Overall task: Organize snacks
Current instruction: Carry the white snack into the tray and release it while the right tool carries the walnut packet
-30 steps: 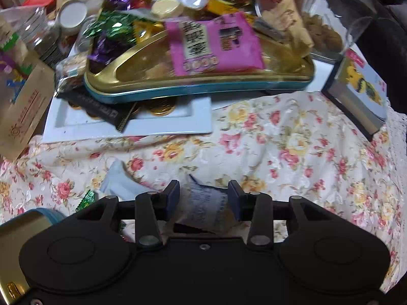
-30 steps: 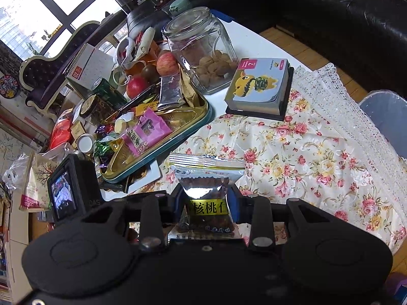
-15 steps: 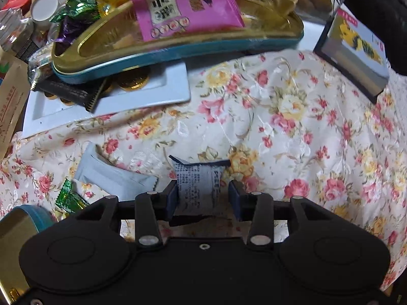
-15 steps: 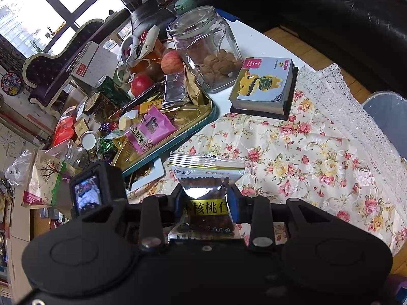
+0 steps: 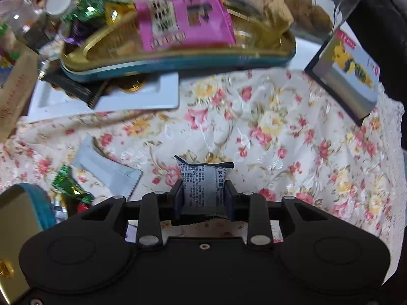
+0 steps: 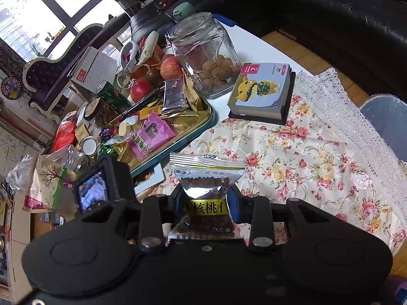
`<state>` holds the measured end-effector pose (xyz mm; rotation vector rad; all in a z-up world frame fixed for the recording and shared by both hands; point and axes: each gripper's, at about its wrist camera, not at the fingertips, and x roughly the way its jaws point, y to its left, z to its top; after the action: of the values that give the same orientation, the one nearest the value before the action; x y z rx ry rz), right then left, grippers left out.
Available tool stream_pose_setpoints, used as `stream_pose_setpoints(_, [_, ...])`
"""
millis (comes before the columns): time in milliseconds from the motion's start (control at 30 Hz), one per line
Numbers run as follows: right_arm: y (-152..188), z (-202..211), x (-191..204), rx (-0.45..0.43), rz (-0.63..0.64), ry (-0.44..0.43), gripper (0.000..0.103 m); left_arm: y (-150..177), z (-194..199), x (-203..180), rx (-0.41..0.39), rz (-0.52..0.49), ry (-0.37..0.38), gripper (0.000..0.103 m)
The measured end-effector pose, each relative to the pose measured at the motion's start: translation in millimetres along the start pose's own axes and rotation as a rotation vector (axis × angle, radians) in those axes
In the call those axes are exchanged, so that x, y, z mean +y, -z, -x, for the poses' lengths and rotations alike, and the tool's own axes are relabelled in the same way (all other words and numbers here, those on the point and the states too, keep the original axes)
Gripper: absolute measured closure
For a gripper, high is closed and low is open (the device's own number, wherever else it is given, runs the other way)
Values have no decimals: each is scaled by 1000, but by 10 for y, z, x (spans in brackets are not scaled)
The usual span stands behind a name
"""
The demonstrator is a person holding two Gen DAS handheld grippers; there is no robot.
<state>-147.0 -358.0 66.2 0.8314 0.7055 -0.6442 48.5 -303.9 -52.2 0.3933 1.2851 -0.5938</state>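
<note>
Now the left gripper (image 5: 203, 195) points steeply down over the flowered cloth (image 5: 279, 132), and its jaws are closing on a small grey packet (image 5: 202, 185) that stands upright between the pads, both of them against its sides. The gold tray (image 5: 178, 61) heaped with snacks lies beyond the packet at the cloth's far edge, with a pink packet (image 5: 183, 23) on top. Just short of the tray, on its left, sits a white plate (image 5: 142, 96); a pale flat wrapper (image 5: 106, 167) and a green sweet (image 5: 68, 185) lie on the cloth left of the gripper.

The right gripper (image 6: 206, 203) tilts down less sharply and clamps a clear bag of walnuts (image 6: 206, 183) with a yellow label, held above the cloth on the near side of the tray. A glass jar (image 6: 206, 53) and a small book (image 6: 262, 89) stand past the tray's far end.

Compared with a second ago, the left jaws stood wider around the loose packet and have since narrowed onto it; the tray has slid upward in the left view, then back a little. The right hand has kept its grip and place.
</note>
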Motion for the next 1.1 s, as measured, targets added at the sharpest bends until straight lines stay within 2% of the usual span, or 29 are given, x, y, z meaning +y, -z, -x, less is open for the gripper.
stream_pose_setpoints(133, [-27, 32, -31, -13, -11, 3, 67, -34, 402, 97, -54, 10, -24, 62])
stream_pose_setpoints(267, [-40, 39, -17, -18, -15, 1, 67, -9, 809, 338, -118, 30, -83, 62])
stream_pose_setpoints(533, [53, -43, 197, 0, 24, 0, 67, 190, 1341, 1182, -170, 162, -132, 62])
stream_pose_setpoints(767, [277, -183, 601, 40, 110, -12, 67, 601, 1519, 1989, -162, 302, -227, 62])
stream_pose_setpoints(1000, [612, -373, 1110, 96, 227, -26, 67, 819, 1563, 2739, -151, 412, -335, 62])
stream_pose_setpoints(1100, [768, -453, 1322, 120, 282, -39, 67, 871, 1554, 3022, -127, 471, -303, 62])
